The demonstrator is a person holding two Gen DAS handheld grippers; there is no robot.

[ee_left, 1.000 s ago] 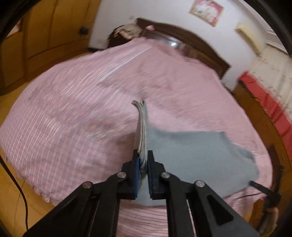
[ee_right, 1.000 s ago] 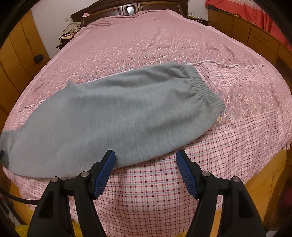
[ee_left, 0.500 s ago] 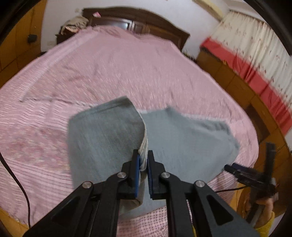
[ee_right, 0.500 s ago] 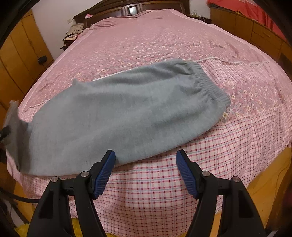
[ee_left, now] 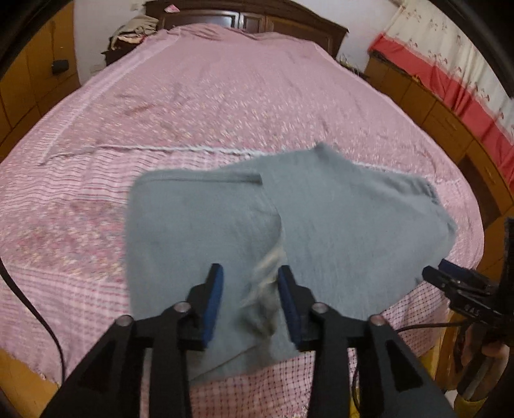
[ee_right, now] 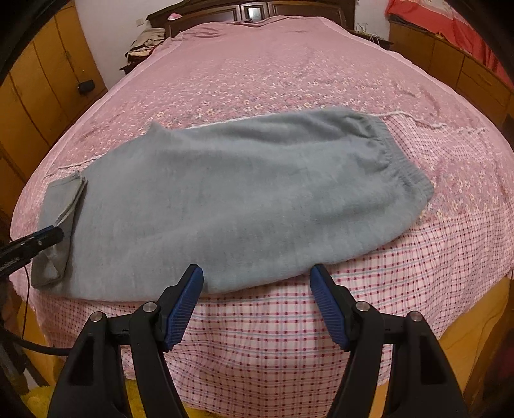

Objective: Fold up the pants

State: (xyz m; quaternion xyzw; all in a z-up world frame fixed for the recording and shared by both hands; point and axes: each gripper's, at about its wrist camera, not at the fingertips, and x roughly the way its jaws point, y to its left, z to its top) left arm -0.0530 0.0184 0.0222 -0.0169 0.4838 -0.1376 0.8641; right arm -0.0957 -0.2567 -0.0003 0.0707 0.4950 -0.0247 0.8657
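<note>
Grey sweatpants (ee_right: 257, 193) lie across the near end of the pink bed (ee_right: 289, 321), waistband (ee_right: 401, 160) to the right. Their leg end (ee_right: 61, 209) is folded back over the rest at the left. My left gripper (ee_left: 250, 270) hangs over that folded leg end (ee_left: 192, 225); its jaws are opening. The blurred hem (ee_left: 266, 283) lies loose between them with neither pad pressing on it. My right gripper (ee_right: 256, 270) stands open just above the pants' near edge, holding nothing. Its dark tip (ee_left: 449, 276) shows at the right of the left wrist view.
A dark wooden headboard (ee_right: 257, 9) closes the far end of the bed, with a pile of clothes (ee_right: 144, 41) beside it. Wooden wardrobe doors (ee_right: 38, 96) line the left and low cabinets (ee_right: 449, 58) the right. A black cable (ee_left: 38, 321) hangs at the bed's left edge.
My left gripper carried the leg hem rightward over the pants, then its jaws parted and let the hem go. The right gripper stayed open and almost still.
</note>
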